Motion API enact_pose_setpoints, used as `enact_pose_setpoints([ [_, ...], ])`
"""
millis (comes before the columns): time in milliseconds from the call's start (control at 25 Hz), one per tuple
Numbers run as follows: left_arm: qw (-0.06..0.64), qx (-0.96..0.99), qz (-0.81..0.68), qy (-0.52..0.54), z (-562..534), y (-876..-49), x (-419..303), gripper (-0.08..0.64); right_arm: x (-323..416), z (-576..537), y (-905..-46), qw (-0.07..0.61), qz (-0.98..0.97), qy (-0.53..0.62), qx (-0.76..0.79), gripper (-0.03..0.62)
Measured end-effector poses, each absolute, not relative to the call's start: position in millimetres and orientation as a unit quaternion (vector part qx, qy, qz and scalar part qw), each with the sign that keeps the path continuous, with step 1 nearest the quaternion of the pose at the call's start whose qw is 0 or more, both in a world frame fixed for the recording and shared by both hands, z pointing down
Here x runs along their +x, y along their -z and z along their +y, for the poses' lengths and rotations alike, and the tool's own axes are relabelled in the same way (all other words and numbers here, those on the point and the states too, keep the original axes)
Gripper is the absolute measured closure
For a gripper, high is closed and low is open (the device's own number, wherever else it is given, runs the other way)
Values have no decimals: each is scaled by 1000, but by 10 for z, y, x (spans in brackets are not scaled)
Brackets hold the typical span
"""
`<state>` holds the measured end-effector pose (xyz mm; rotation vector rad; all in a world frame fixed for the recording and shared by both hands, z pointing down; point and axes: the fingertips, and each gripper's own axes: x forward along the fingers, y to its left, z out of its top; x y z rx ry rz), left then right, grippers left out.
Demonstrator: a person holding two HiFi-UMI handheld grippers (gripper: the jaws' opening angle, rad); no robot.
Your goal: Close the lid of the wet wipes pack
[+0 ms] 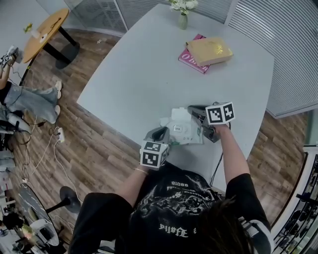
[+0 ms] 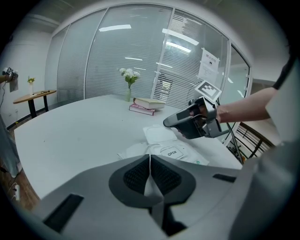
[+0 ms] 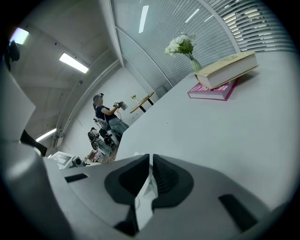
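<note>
The white wet wipes pack [image 1: 185,133] lies on the white table [image 1: 149,74] near its front edge. Its "OPEN" label [image 2: 171,152] faces up, and the lid flap [image 2: 159,133] lies folded back beyond it. My left gripper [image 1: 161,132] is at the pack's near left corner, shut on a thin white edge of the pack [image 2: 150,183]. My right gripper [image 1: 192,109] sits over the pack's far right side, beside the lid flap [image 1: 180,116]. Its jaws are shut on a thin white sheet with a trace of green [image 3: 146,187], which is part of the pack.
A tan book on a pink one [image 1: 208,52] and a vase of white flowers [image 1: 183,15] stand at the table's far end. The table's left edge drops to wooden floor. A round wooden table [image 1: 44,32] and a seated person [image 1: 30,99] are far left.
</note>
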<state>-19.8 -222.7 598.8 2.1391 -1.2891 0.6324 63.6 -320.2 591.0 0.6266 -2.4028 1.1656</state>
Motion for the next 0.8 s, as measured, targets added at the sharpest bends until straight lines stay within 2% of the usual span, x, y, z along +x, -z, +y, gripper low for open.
enact_pose_setpoints([
  [800, 292, 800, -487, -197, -2181, -5924, -249, 549, 626, -2837, -5603, 179, -871, -402, 217, 561],
])
